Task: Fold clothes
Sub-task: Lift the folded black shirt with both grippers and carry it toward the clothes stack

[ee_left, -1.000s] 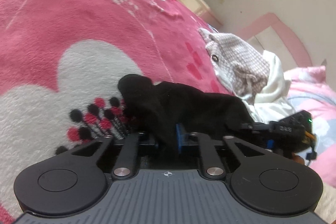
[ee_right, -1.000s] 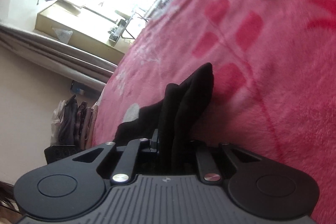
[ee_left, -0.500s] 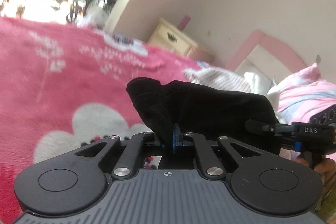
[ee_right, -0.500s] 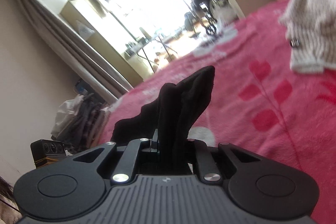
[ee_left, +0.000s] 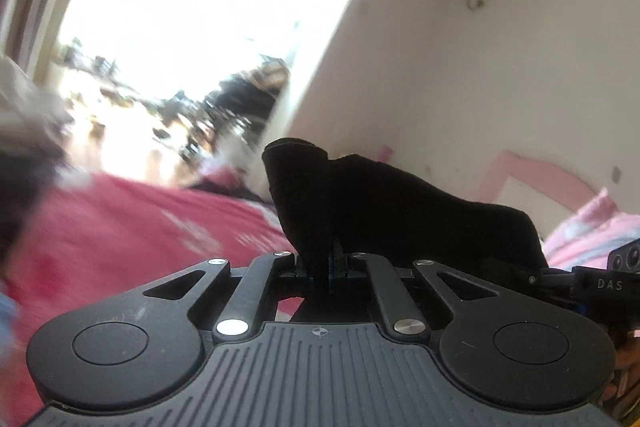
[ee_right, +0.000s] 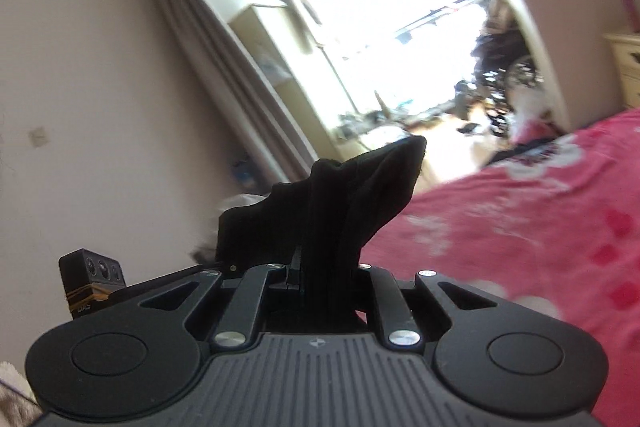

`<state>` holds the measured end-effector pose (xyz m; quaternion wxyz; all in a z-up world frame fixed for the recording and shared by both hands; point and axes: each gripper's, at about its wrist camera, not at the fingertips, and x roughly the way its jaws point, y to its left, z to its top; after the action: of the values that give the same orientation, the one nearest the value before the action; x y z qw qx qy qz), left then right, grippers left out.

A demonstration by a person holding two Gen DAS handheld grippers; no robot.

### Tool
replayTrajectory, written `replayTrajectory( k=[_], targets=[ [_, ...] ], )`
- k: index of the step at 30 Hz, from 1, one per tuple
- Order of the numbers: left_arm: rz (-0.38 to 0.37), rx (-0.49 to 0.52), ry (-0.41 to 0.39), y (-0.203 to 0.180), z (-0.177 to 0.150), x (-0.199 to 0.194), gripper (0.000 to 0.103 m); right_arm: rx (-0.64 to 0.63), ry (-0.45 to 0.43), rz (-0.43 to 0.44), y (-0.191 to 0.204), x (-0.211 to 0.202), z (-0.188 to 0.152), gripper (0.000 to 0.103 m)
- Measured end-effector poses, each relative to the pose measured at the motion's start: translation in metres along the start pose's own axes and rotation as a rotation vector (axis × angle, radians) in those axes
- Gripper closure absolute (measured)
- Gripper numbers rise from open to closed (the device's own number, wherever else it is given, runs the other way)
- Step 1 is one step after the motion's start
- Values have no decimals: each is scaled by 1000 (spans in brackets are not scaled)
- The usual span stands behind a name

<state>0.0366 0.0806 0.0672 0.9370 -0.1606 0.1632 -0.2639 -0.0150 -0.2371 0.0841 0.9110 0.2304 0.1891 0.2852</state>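
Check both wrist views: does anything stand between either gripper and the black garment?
Nothing visible does. The left gripper and the right gripper are each shut directly on the black garment, held above the pink blanket.

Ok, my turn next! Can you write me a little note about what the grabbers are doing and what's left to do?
Left gripper: shut on the black garment.
Right gripper: shut on the same black garment, bunched between its jaws.
Where things are: the garment hangs in the air between both grippers, above the pink blanket on the bed.
Done: both ends picked up.
Left: it is not folded yet. Probably spread it flat on the blanket, fold it, then let go.
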Motion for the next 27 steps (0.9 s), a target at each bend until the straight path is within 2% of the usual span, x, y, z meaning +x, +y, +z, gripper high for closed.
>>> replayTrajectory(
  k=[5, 9, 14, 19, 21, 27],
  targets=[
    [146, 52, -66, 27, 43, -72, 99, 6, 15, 194, 61, 46, 4, 91],
    [279, 89, -99, 45, 68, -129, 99, 43, 55, 356, 112, 85, -6, 91],
    [438, 128, -89, 75, 78, -170, 99, 140, 135, 513, 158, 140, -32, 91],
    [541, 128, -56, 111, 62, -181, 99, 212, 225, 568, 181, 190, -67, 91],
    [559, 108, -40, 128, 55, -184, 99, 256, 261, 578, 178, 209, -81, 91],
    [582, 38, 7, 164, 28, -183, 99, 320, 352, 538, 167, 231, -132, 91]
  ],
)
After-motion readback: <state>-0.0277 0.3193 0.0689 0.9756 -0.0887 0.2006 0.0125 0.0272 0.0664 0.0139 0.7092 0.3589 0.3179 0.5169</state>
